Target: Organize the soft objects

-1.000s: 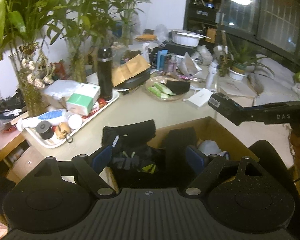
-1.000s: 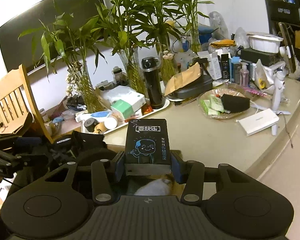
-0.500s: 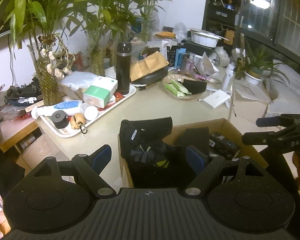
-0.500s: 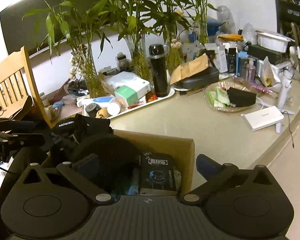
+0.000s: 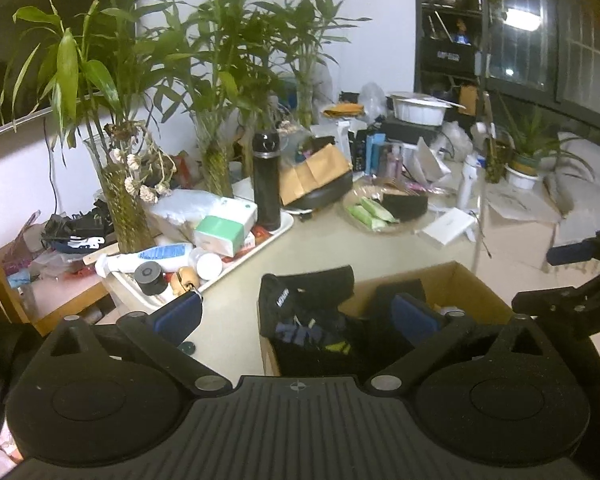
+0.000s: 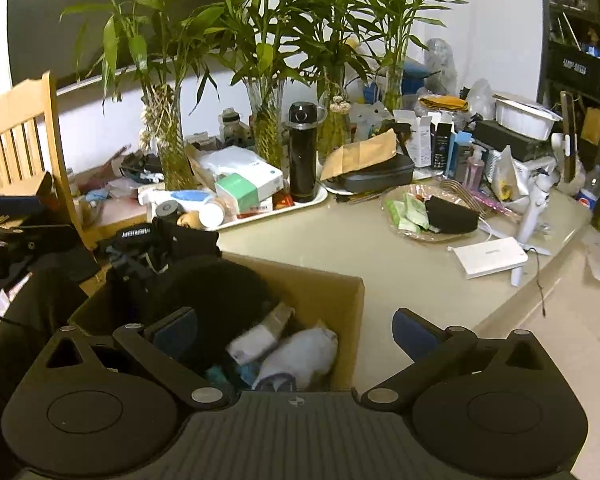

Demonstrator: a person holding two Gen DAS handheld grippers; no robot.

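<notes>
A cardboard box stands at the table's near edge. A black garment hangs over its left rim and fills that side. A white rolled cloth and a blurred pale packet lie inside. My left gripper hovers over the box's left part, its jaws opening, and its pads stand clear of the garment below. My right gripper is open wide over the box's right wall, with nothing pressed between its pads. Each gripper shows at the edge of the other's view.
Behind the box the beige table carries a white tray of bottles and boxes, a black flask, glass vases of bamboo, a dish of packets and a white flat box. A wooden chair stands at the left.
The right gripper let go of the black cartoon-printed pack, which dropped into the box, and its jaws spread wide. The left jaws widened. Both grippers drew back from the box.
</notes>
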